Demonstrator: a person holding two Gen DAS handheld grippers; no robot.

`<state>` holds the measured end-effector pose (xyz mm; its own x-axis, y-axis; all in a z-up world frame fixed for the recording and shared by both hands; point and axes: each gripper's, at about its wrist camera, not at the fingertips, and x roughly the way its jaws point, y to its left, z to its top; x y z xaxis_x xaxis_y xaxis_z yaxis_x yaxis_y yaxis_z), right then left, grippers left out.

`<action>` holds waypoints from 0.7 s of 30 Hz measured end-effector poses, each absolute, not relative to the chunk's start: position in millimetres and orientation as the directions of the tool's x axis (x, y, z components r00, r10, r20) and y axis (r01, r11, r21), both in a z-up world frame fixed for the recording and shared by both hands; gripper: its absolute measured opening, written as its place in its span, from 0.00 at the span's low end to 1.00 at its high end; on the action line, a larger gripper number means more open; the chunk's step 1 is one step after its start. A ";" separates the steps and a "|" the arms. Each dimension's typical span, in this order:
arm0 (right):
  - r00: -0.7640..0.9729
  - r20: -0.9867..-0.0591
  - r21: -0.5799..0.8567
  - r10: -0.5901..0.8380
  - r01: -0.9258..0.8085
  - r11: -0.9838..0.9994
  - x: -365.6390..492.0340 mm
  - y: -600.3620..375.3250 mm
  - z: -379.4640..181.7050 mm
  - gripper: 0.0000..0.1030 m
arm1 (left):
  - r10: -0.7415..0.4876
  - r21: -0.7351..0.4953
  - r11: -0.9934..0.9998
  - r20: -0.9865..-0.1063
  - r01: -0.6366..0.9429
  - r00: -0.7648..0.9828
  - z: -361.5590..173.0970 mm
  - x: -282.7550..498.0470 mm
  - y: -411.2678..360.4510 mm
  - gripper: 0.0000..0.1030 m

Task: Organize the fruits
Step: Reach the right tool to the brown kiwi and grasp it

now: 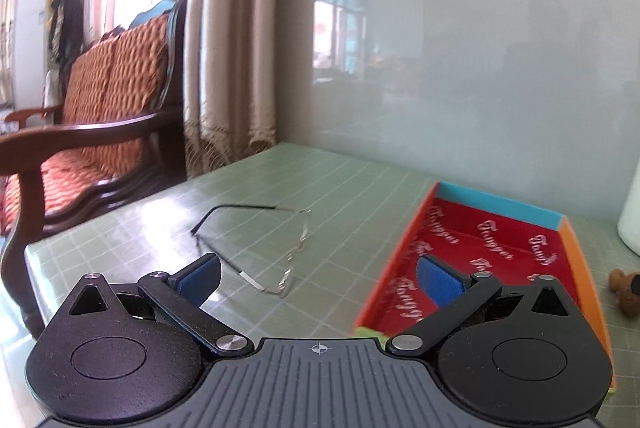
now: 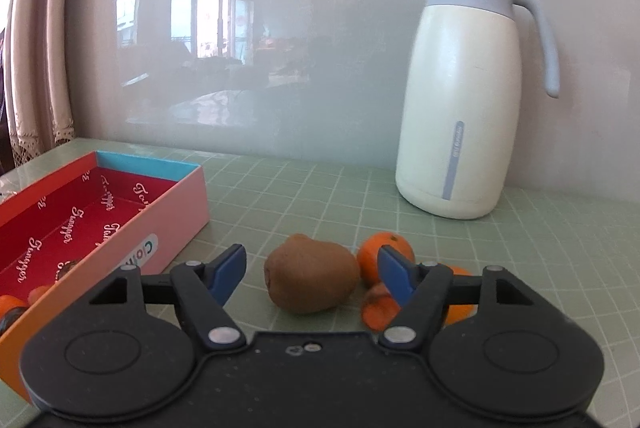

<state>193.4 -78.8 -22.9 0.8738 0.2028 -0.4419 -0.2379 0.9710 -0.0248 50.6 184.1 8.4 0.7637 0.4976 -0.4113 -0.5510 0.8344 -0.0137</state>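
Brown kiwi point(image 2: 312, 278) between gripper point(image 2: 310, 274) pads, seemingly untouched.

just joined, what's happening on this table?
Fruit sorting into the red box. The right claw is open around a kiwi on the mat, pads not touching it; oranges lie beside it. The left claw is open and empty, near glasses. Some fruit is already boxed.

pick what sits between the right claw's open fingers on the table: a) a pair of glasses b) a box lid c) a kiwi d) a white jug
c: in the right wrist view the brown kiwi lies on the green table between the fingers of the right claw, which stand apart without touching it.
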 end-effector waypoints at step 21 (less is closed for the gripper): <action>0.825 -0.545 -0.117 0.149 -0.251 0.961 220.0 -60.5 -34.7 0.66 | 0.485 -0.071 0.814 -0.460 -0.576 0.743 -1.2 51.1 208.3 1.00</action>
